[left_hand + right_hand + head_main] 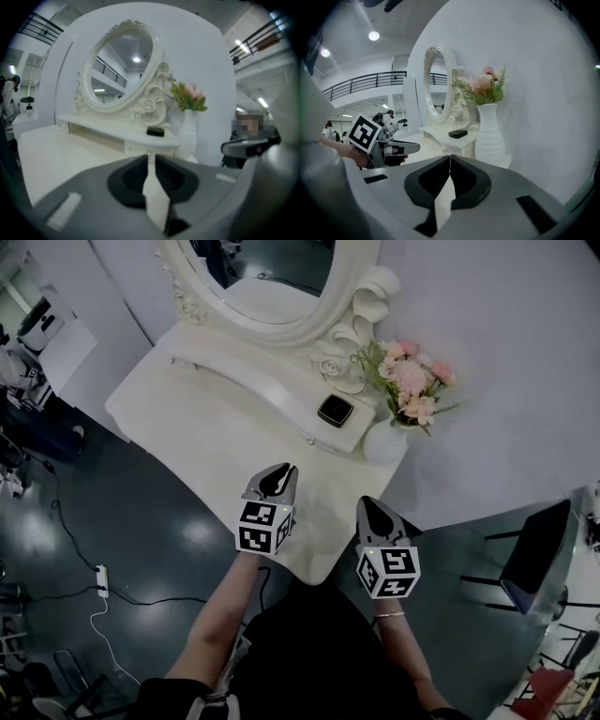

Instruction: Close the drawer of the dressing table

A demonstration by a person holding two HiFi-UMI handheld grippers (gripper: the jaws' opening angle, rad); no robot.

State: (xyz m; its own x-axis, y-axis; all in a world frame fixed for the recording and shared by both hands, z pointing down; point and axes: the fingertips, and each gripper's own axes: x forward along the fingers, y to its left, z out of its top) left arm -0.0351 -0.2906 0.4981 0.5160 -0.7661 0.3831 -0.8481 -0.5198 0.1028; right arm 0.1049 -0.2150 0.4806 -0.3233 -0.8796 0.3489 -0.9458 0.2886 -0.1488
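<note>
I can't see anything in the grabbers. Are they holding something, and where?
Nothing is held: the left gripper and the right gripper both have nothing between their jaws.

White curved wall (506, 352) beyond the fingers (272, 481); dark glossy floor (141, 521) to their left with a power strip (101, 579) and cables (141, 599). Black chair (536, 554) off to their right, ceiling lamps (373, 35) lit above a railed mezzanine (365, 82).

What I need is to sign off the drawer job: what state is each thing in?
drawer: looks closed, front flush.
black case: lid shut, lying flat.
vase: upright, flowers in it.
left gripper: jaws narrowly apart, empty.
right gripper: jaws together, empty.
</note>
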